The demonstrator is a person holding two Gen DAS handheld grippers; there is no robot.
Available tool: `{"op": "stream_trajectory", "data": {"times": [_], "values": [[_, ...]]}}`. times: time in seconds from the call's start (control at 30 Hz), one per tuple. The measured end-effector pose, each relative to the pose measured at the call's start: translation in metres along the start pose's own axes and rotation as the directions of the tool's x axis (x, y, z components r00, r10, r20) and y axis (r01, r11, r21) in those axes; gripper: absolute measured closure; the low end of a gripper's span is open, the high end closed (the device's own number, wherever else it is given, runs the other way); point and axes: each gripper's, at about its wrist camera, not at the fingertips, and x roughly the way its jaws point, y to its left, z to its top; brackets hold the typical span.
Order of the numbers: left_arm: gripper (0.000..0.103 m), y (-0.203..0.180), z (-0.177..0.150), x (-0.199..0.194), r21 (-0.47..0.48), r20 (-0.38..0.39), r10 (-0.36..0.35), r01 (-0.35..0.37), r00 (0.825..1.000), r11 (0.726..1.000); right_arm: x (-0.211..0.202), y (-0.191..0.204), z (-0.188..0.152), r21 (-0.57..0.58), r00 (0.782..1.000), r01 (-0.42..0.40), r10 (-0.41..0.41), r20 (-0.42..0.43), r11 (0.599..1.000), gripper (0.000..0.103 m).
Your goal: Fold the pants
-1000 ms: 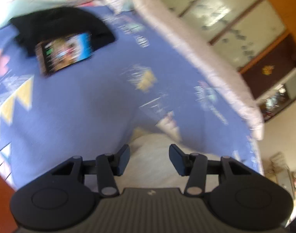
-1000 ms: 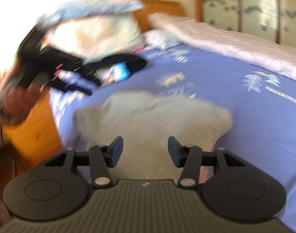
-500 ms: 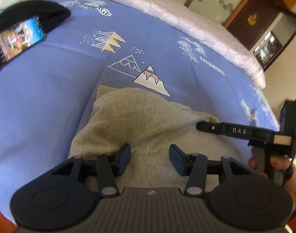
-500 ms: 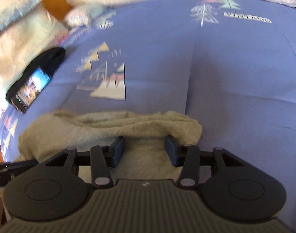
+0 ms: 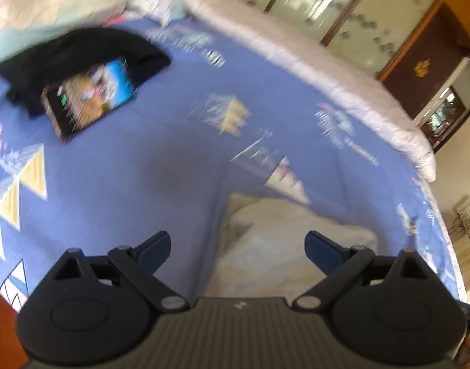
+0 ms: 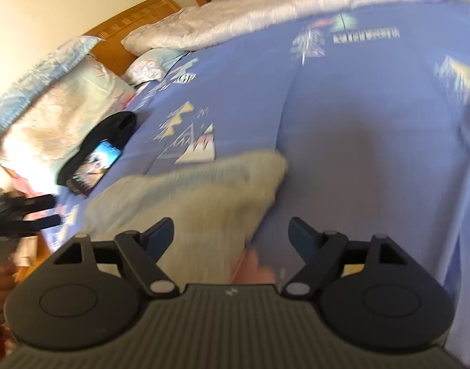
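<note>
The beige pants lie in a folded bundle on the blue patterned bedsheet. My left gripper hovers over the bundle's left edge. Its jaws are opening wide and the pads touch nothing. In the right wrist view the pants stretch from the lower left up towards the middle. My right gripper hangs above their near right end, jaws opening too, with cloth below the left finger only and no grip on it. The left gripper shows at the left edge. Both views are blurred.
A lit phone leans on a black garment at the far left of the bed. Pillows and a wooden headboard stand beyond it. A white quilt runs along the far side. A dark cabinet stands past the bed.
Both grippers' jaws have spread from half open to wide. The right gripper has come off the pants' folded edge and rolled. Both views have swung and blurred.
</note>
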Motion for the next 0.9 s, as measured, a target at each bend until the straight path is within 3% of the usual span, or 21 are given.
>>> {"op": "stream_trajectory", "data": {"times": [0.17, 0.23, 0.3, 0.33, 0.37, 0.43, 0.5, 0.53, 0.57, 0.6, 0.67, 0.8, 0.9], "values": [[0.0, 0.032, -0.012, 0.046, -0.146, -0.156, -0.105, 0.082, 0.982, 0.986, 0.004, -0.015, -0.016, 0.145, 0.993, -0.104, 0.111, -0.046, 0.984, 0.019], [0.0, 0.032, -0.016, 0.046, -0.15, -0.119, -0.129, 0.111, 0.984, 0.982, 0.014, -0.013, -0.018, 0.186, 0.987, -0.13, 0.145, -0.07, 0.974, 0.019], [0.0, 0.031, -0.019, 0.054, -0.201, -0.134, -0.234, 0.205, 0.963, 0.958, 0.022, -0.008, -0.02, 0.204, 0.978, -0.159, 0.182, -0.102, 0.966, 0.02], [0.0, 0.028, -0.022, 0.06, -0.226, -0.148, -0.296, 0.259, 0.944, 0.939, 0.028, -0.005, -0.021, 0.21, 0.972, -0.174, 0.202, -0.121, 0.962, 0.02], [0.001, 0.022, -0.026, 0.066, -0.221, -0.158, -0.3, 0.263, 0.941, 0.939, 0.036, -0.002, -0.023, 0.217, 0.967, -0.189, 0.221, -0.13, 0.958, 0.02], [0.001, 0.0, -0.033, 0.068, -0.117, -0.142, -0.226, 0.211, 0.964, 0.971, 0.048, 0.007, -0.021, 0.22, 0.965, -0.207, 0.235, -0.112, 0.953, 0.02], [0.002, -0.019, -0.038, 0.074, -0.04, -0.146, -0.178, 0.174, 0.973, 0.984, 0.057, 0.016, -0.015, 0.22, 0.971, -0.184, 0.213, -0.113, 0.958, 0.02], [0.004, -0.027, -0.039, 0.076, -0.016, -0.146, -0.156, 0.155, 0.977, 0.988, 0.059, 0.021, -0.012, 0.205, 0.973, -0.169, 0.196, -0.123, 0.964, 0.021], [0.023, -0.033, -0.039, 0.076, 0.004, -0.149, -0.135, 0.137, 0.98, 0.991, 0.058, 0.024, -0.01, 0.181, 0.976, -0.147, 0.172, -0.131, 0.972, 0.037], [0.046, -0.037, -0.038, 0.076, 0.002, -0.171, -0.137, 0.14, 0.976, 0.99, 0.055, 0.029, -0.009, 0.131, 0.984, -0.102, 0.12, -0.134, 0.986, 0.062], [0.054, -0.045, -0.038, 0.077, -0.046, -0.211, -0.19, 0.184, 0.959, 0.982, 0.043, 0.039, -0.009, 0.036, 0.992, -0.065, 0.068, -0.105, 0.997, 0.072], [0.054, -0.095, -0.038, 0.064, 0.074, -0.174, -0.223, 0.238, 0.959, 0.968, 0.002, 0.065, -0.013, -0.186, 0.999, 0.02, -0.011, 0.045, 0.982, 0.075], [0.053, -0.13, -0.036, 0.056, 0.139, -0.155, -0.309, 0.331, 0.938, 0.933, -0.036, 0.069, -0.013, -0.281, 0.981, 0.105, -0.054, 0.185, 0.954, 0.074]]}}
